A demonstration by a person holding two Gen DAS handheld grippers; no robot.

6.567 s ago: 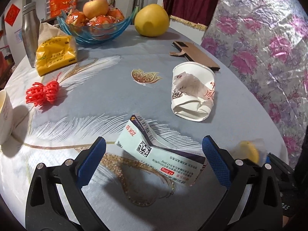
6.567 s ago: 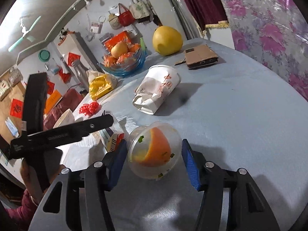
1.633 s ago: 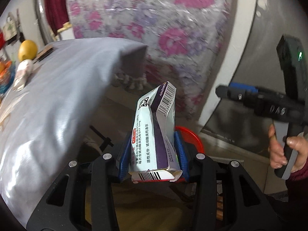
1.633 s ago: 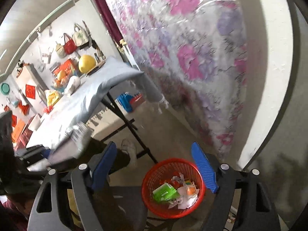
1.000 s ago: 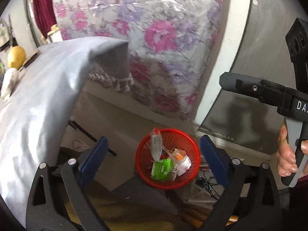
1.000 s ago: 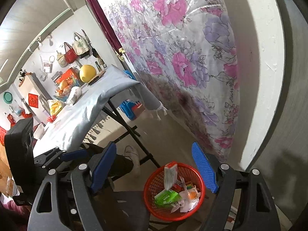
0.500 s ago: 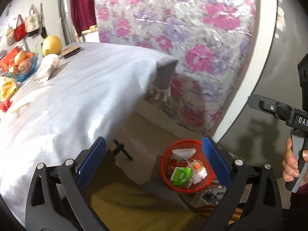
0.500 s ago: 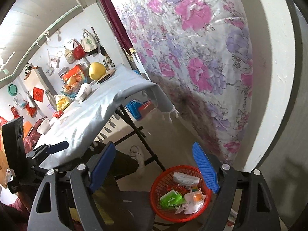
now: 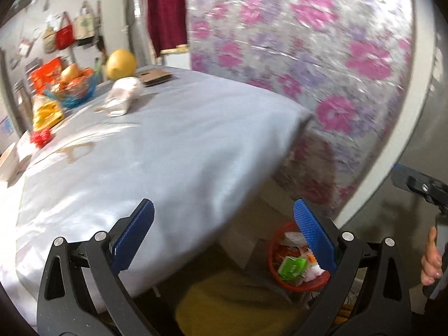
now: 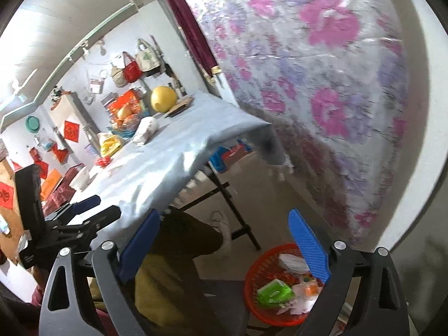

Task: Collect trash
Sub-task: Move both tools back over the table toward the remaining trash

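We hold both tools with nothing in them. Our left gripper [image 9: 224,228] stands with its blue pads spread wide and only air between them, pointing over the near edge of the table [image 9: 173,145] with its pale grey cloth. Our right gripper [image 10: 225,240] is likewise released; its jaws have just been opening further, and nothing sits between them.

The red basket [image 10: 253,305] stands on the floor beside the table, near the flowered wall, and holds the gathered trash: a green packet [image 10: 275,292], white paper scraps and a bit of orange (the rest is too blurred to name). In the left view the same basket [image 9: 273,254] lies partly behind the right pad.

A crumpled paper cup [image 9: 123,98] lies on its side on the far part of the table, near a yellow pomelo [image 9: 121,64] and a blue fruit bowl [image 9: 74,92].
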